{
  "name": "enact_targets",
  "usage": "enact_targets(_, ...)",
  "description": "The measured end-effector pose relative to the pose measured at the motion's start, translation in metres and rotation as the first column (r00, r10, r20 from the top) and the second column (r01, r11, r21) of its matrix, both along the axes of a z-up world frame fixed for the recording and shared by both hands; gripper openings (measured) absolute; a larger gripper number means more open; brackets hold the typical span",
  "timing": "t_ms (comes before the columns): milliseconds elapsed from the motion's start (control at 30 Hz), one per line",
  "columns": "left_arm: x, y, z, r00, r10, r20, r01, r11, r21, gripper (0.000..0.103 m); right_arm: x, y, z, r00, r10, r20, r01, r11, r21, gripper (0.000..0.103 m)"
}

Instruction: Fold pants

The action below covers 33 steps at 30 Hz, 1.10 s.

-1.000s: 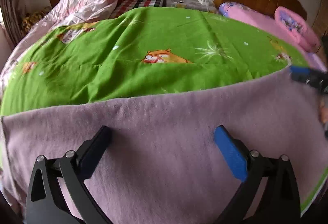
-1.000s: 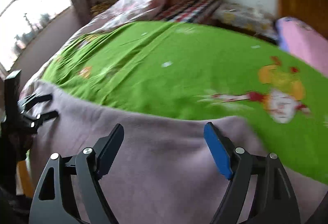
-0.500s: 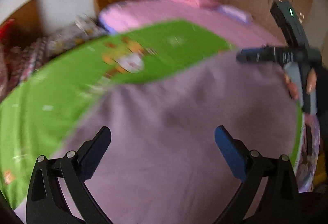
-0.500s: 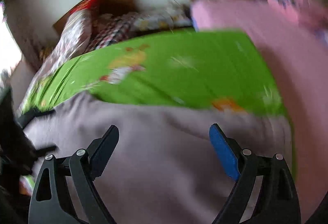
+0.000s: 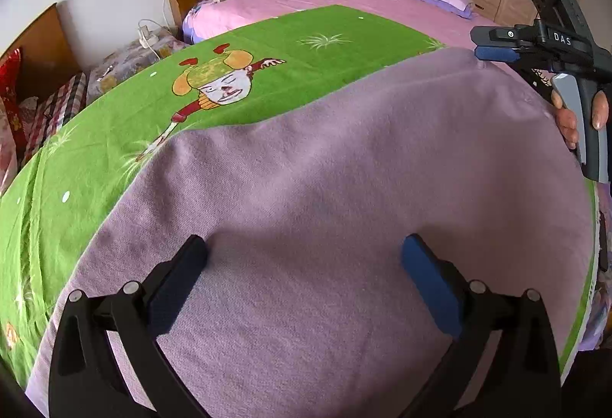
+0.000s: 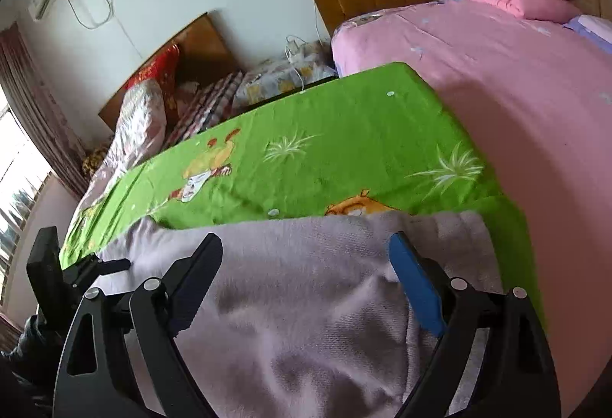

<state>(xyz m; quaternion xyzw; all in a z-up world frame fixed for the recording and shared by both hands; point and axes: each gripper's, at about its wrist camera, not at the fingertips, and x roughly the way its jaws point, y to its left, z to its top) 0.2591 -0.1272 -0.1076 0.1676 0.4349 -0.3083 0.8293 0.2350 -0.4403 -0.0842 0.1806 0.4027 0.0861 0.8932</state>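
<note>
two open-jawed grippers, pants [image 5: 344, 188] near green sheet [image 5: 114, 134] edge

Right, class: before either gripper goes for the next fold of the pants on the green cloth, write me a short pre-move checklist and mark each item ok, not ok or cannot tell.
1. Left gripper jaws open, nothing between the pads: ok.
2. Right gripper jaws open; they have just been opening, pads not pressing the fabric: ok.
3. Lilac pants lie on the green cloth, nothing resting on them: ok.
4. Fabric smooth: flat under the left gripper, but rumpled under the right: not ok.
5. Waistband and leg ends located: cannot tell.
6. Grippers well apart over the pants: ok.
</note>
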Motion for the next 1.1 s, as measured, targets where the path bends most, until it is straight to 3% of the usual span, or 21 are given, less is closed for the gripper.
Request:
enact_targets(167,-0.004,0.001,0.001,1.0,0.003,0.002,-0.003,1.0,0.001,0.102,0.003,0.01,0.002,1.0,-0.007,0.026,0.009,0.997,-0.074,0.086)
enact_targets(267,-0.005,0.0,0.001,1.0,0.016,0.012,-0.016,1.0,0.011,0.102,-0.017,0.007,0.018,0.99,-0.133,0.038,0.137,0.981,-0.135,0.087)
enact_targets(400,-0.013,0.0,0.003,0.997,0.049,0.055,-0.051,0.998,0.04,0.102,-0.053,0.041,0.041,0.996,-0.038,0.075,0.046,0.992,-0.115,0.089)
enact_targets(567,-0.004,0.004,0.001,0.998,0.062,0.007,-0.062,0.998,0.006,0.102,-0.081,0.086,0.008,0.993,0.008,-0.117,-0.04,0.962,-0.271,0.089)
enact_targets(600,-0.005,0.004,0.001,0.998,0.062,0.01,-0.062,0.998,0.009,0.102,-0.087,0.09,-0.004,0.989,-0.003,-0.146,-0.048,0.937,-0.346,0.089)
enact_targets(633,-0.005,0.003,0.001,0.998,0.062,0.012,-0.062,0.998,0.011,0.102,-0.094,0.093,-0.008,0.992,0.016,-0.127,-0.065,0.92,-0.386,0.089)
enact_targets(800,-0.006,0.003,0.0,0.998,0.063,0.009,-0.063,0.998,0.007,0.102,-0.113,0.091,0.009,0.996,-0.06,-0.069,0.029,0.92,-0.391,0.089)
enact_targets(867,-0.005,0.003,0.0,0.998,0.063,0.009,-0.063,0.998,0.006,0.102,-0.12,0.1,0.015,0.999,-0.019,-0.048,0.002,0.94,-0.342,0.089)
enact_targets(900,-0.005,0.003,0.0,0.998,0.063,0.009,-0.063,0.998,0.006,0.102,-0.122,0.105,0.013,0.998,0.005,-0.063,-0.025,0.941,-0.337,0.089)
enact_targets(967,-0.005,0.003,0.0,0.998,0.063,0.008,-0.063,0.998,0.005,0.102,-0.122,0.119,-0.007,0.988,0.052,-0.147,-0.109,0.906,-0.41,0.09)
enact_targets(1000,-0.005,0.003,0.0,0.998,0.064,0.008,-0.064,0.998,0.004,0.102,-0.124,0.121,-0.014,0.988,0.059,-0.144,-0.116,0.896,-0.428,0.091)
enact_targets(1033,-0.006,0.003,0.0,0.998,0.064,0.009,-0.064,0.998,0.005,0.102,-0.125,0.112,-0.015,0.99,0.041,-0.135,-0.089,0.923,-0.373,0.091)
enact_targets(1100,-0.006,0.003,0.0,0.998,0.065,0.007,-0.065,0.998,0.003,0.102,-0.124,0.106,-0.015,0.99,0.024,-0.142,-0.073,0.934,-0.349,0.091)
